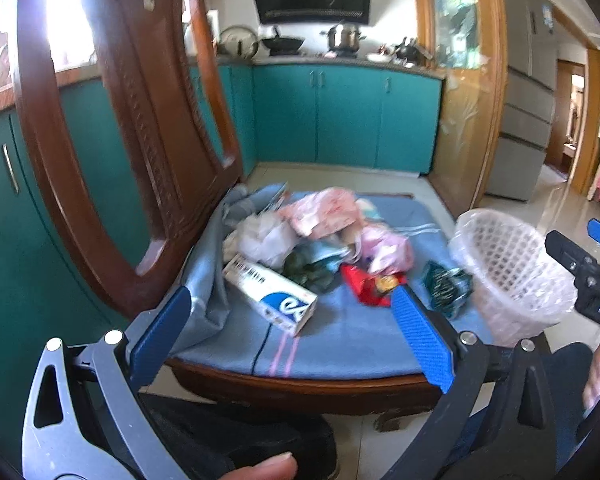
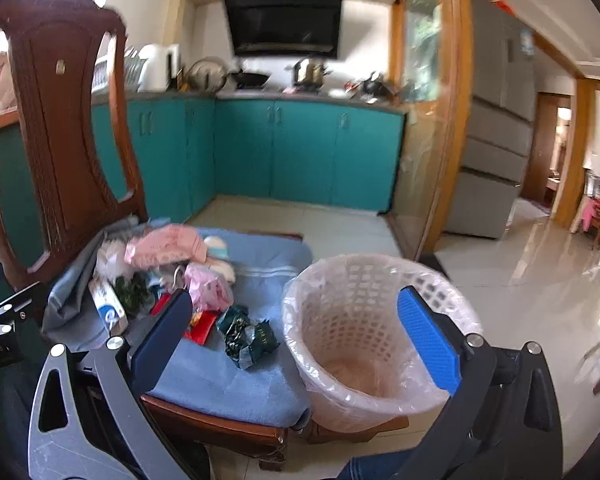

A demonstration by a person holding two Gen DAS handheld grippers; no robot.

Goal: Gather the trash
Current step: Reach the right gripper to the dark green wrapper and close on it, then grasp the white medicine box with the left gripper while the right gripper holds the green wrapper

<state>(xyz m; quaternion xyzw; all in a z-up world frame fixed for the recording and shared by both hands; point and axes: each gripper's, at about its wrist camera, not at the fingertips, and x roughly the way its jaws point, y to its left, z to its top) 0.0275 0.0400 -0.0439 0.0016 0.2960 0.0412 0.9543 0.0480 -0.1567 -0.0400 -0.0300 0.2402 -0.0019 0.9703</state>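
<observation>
A pile of trash lies on a chair's blue cushion [image 1: 340, 336]: a white and blue box [image 1: 270, 296], a red wrapper [image 1: 366, 286], a dark green crumpled packet [image 1: 446, 286], pink wrappers [image 1: 324, 210] and a white plastic bag [image 1: 262, 236]. A white mesh bin [image 1: 508, 276] lined with clear plastic stands at the cushion's right edge. My left gripper [image 1: 288, 340] is open and empty, just short of the box. My right gripper [image 2: 300, 344] is open and empty above the bin [image 2: 364, 340], with the green packet [image 2: 248, 338] between its fingers in view.
The carved wooden chair back [image 1: 112, 140] rises at the left. Teal kitchen cabinets [image 1: 340, 116] line the far wall, with pots on the counter. A glass partition [image 1: 464, 100] and a grey fridge [image 1: 520, 120] stand at the right. Tiled floor stretches to the right.
</observation>
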